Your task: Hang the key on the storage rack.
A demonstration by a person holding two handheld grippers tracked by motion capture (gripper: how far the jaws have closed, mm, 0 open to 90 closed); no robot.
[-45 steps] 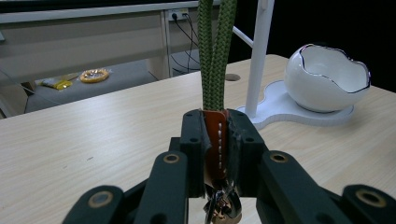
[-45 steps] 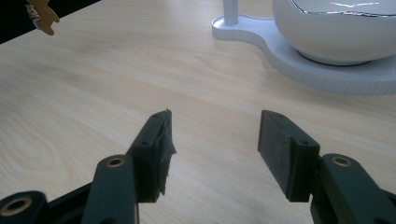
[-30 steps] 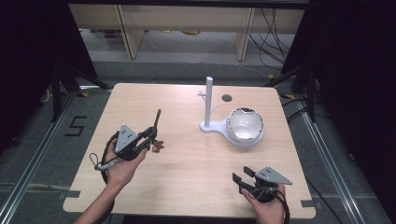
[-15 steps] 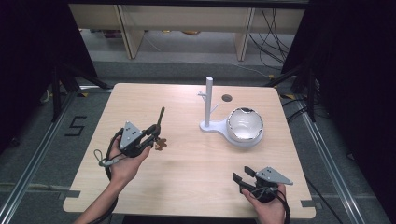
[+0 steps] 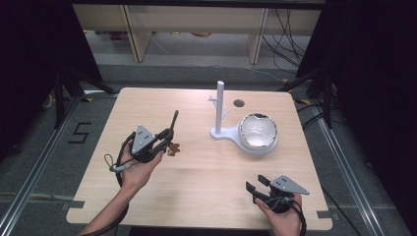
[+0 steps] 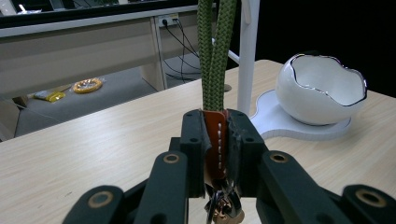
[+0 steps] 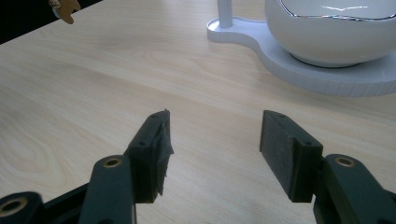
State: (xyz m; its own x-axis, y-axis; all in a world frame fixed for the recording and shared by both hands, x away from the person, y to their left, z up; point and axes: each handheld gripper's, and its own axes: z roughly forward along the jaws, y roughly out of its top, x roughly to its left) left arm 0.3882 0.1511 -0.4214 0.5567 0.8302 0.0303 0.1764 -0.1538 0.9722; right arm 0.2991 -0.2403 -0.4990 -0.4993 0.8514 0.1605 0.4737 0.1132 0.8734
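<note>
My left gripper is shut on a keyring strap: an orange leather tab sits between its pads, a green braided cord rises from it, and metal keys hang below. The gripper is lifted over the left half of the table. A white stand with an upright post and a white eggshell-shaped bowl sits right of centre. My right gripper rests near the front right edge, open with nothing between its jaws.
The wooden table has a small round hole behind the stand. Dark frame legs and cables stand around it on the grey floor. A shelf unit runs along the back.
My left gripper has drifted slightly right and forward with the keyring in it. The right gripper has kept still.
</note>
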